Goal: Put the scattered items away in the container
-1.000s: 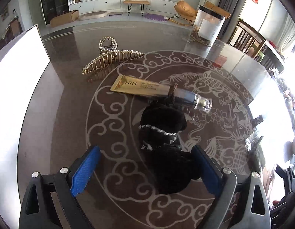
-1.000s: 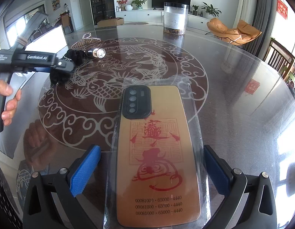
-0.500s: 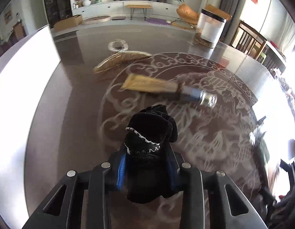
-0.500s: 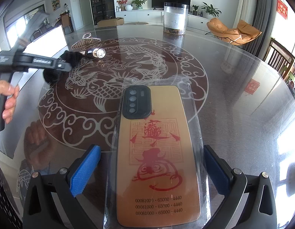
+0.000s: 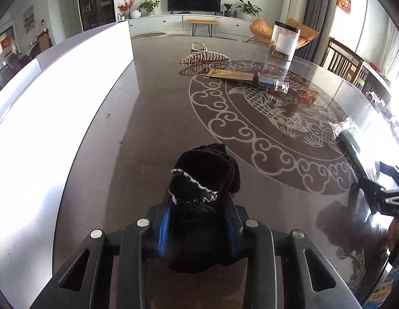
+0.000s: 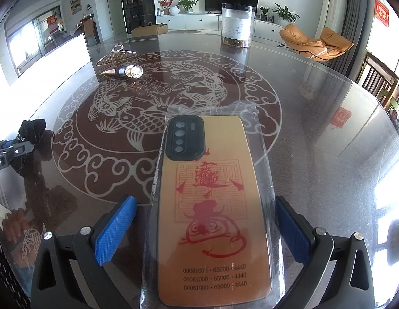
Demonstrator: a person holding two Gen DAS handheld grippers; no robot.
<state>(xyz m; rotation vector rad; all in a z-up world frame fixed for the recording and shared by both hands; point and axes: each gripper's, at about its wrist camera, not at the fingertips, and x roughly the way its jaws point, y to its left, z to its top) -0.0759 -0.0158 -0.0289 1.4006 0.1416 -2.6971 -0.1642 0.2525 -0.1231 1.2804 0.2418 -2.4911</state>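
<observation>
Scrunchie (image 5: 204, 177), black velvet with a thin silver trim, pinched between the blue pads of the left gripper (image 5: 198, 228) at lower centre of the left wrist view, bunched up above the fingers and hanging a little below them, over the dark glass table (image 5: 153, 118). Upper left of that frame filled by a white container (image 5: 57, 97), overexposed, contents impossible to tell. Farther up, centre: gold hair claw (image 5: 203, 57), then gold tube (image 5: 247, 77) just below it; clear jar (image 5: 284, 41) at upper right, some brownish contents at its bottom. Right wrist view: right gripper (image 6: 203, 229) spread wide at bottom, blue pads either side of a gold phone case (image 6: 215, 206) in a clear sleeve, flat on the table, pads not touching it. Left edge of the frame: left gripper clamping the scrunchie. Claw and tube at upper left, jar at top centre.
</observation>
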